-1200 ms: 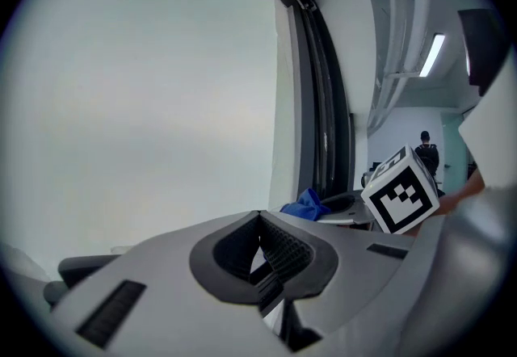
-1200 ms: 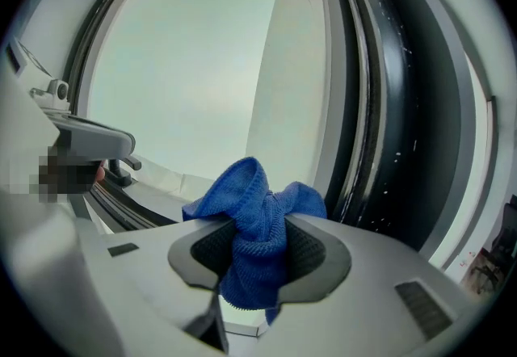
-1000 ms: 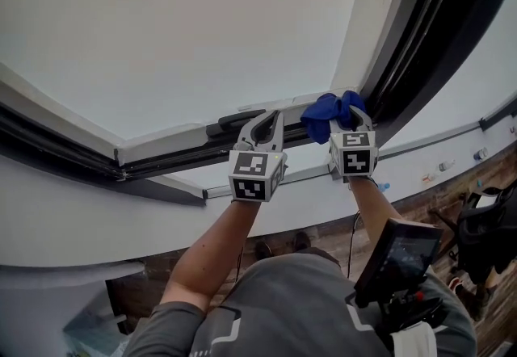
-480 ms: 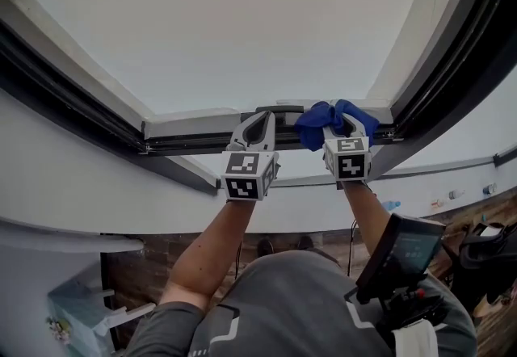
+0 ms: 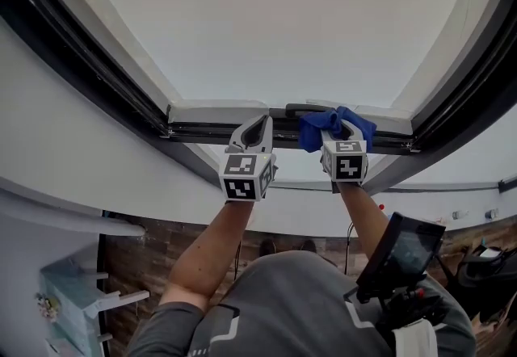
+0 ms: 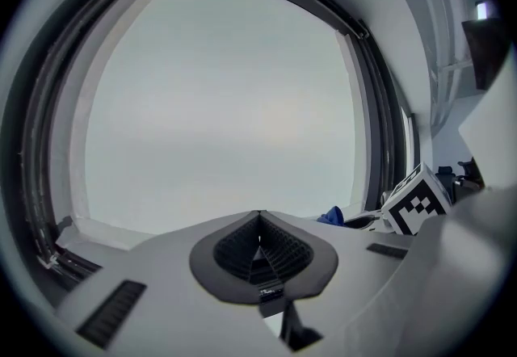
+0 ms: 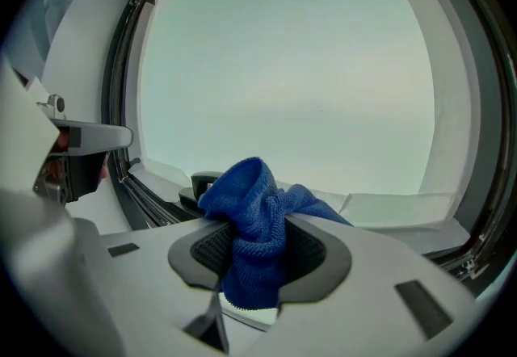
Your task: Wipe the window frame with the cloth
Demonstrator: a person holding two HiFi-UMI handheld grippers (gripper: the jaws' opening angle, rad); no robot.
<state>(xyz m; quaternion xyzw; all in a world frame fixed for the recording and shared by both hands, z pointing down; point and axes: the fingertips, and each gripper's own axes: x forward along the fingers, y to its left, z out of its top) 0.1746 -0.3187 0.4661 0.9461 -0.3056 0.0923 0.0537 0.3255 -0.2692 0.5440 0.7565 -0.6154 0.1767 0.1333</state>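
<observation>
Cloth (image 5: 333, 123), clamped in the right gripper (image 5: 342, 137) jaws, rests on the window frame (image 5: 214, 114) lower rail. Left gripper (image 5: 258, 129) jaws are closed and empty. Wiping step appears in hand; next move likely calls for sliding along the rail.

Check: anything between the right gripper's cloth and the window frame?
Nothing visible. The cloth, clamped in the right gripper, is at the lower rail of the window frame; a dark handle sits beside it.

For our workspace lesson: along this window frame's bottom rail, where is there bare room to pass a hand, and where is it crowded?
Bare: the window frame, from its left corner to the left tool, and the stretch right of the blue cloth. Crowded: the middle, where the right tool holds the cloth by the black handle.
</observation>
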